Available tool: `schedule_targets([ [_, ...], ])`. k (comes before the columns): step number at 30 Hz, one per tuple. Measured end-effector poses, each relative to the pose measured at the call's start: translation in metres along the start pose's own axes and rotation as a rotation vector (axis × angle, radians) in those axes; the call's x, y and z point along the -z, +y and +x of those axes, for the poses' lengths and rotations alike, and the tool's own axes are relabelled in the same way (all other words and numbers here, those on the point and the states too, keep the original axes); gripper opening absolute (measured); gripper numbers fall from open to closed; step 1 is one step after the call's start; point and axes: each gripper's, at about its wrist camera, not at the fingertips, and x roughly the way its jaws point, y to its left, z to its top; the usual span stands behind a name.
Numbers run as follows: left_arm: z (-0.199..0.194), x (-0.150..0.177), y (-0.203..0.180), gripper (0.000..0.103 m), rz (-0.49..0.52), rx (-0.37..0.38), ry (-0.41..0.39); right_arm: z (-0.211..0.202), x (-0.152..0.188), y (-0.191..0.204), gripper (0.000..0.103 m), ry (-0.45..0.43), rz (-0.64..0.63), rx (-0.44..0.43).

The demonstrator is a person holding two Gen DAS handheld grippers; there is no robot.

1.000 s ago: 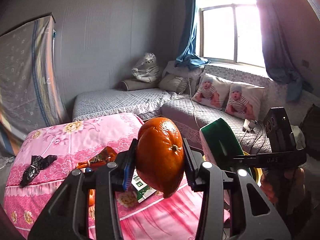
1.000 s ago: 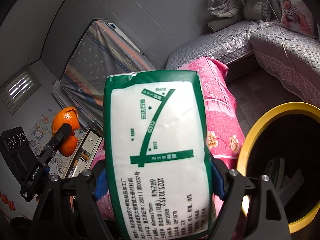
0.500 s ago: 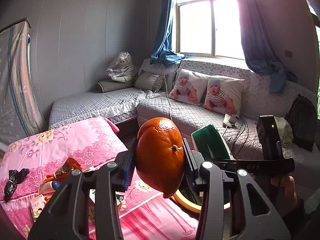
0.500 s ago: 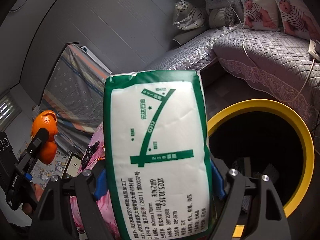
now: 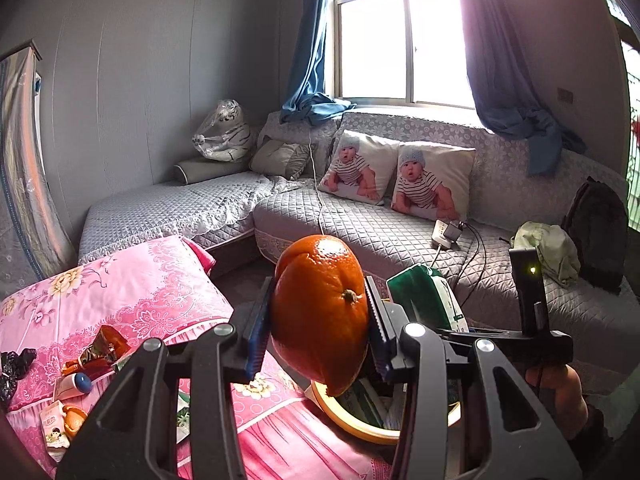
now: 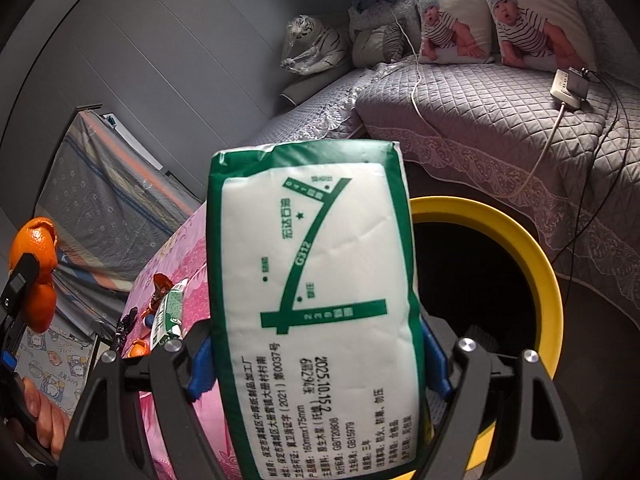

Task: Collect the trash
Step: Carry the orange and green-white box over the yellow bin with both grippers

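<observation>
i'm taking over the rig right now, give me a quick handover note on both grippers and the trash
Left gripper: shut on an orange peel, held up beside the bin.
Right gripper: shut on a green and white tissue pack, held upright in front of the yellow-rimmed bin.
Done: some paper trash already lies in the bin.
Left: drop both held items in, then collect what remains on the pink cloth: a snack wrapper, a small tube, a little carton, a black bag and more peel.
</observation>
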Motion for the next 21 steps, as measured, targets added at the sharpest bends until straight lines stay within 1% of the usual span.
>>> schedule_targets([
  [3, 0.013, 0.0, -0.002, 0.04, -0.002, 0.016, 0.014, 0.005, 0.0, -0.007, 0.076, 0.001, 0.013, 0.039],
  [5, 0.021, 0.002, -0.003, 0.041, 0.003, 0.013, 0.026, 0.009, 0.0, -0.012, 0.076, 0.006, 0.031, 0.062],
  [9, 0.048, 0.006, -0.007, 0.041, 0.005, 0.042, 0.074, 0.015, 0.001, -0.023, 0.077, 0.006, 0.052, 0.103],
  [12, 0.07, 0.011, -0.011, 0.041, 0.01, 0.052, 0.109, 0.018, 0.0, -0.031, 0.077, 0.012, 0.07, 0.116],
  [18, 0.109, 0.017, -0.018, 0.041, -0.02, 0.128, 0.156, 0.025, -0.003, -0.046, 0.078, 0.022, 0.11, 0.125],
  [21, 0.121, 0.021, -0.022, 0.041, -0.029, 0.137, 0.166, 0.021, -0.004, -0.053, 0.082, -0.002, 0.13, 0.108],
])
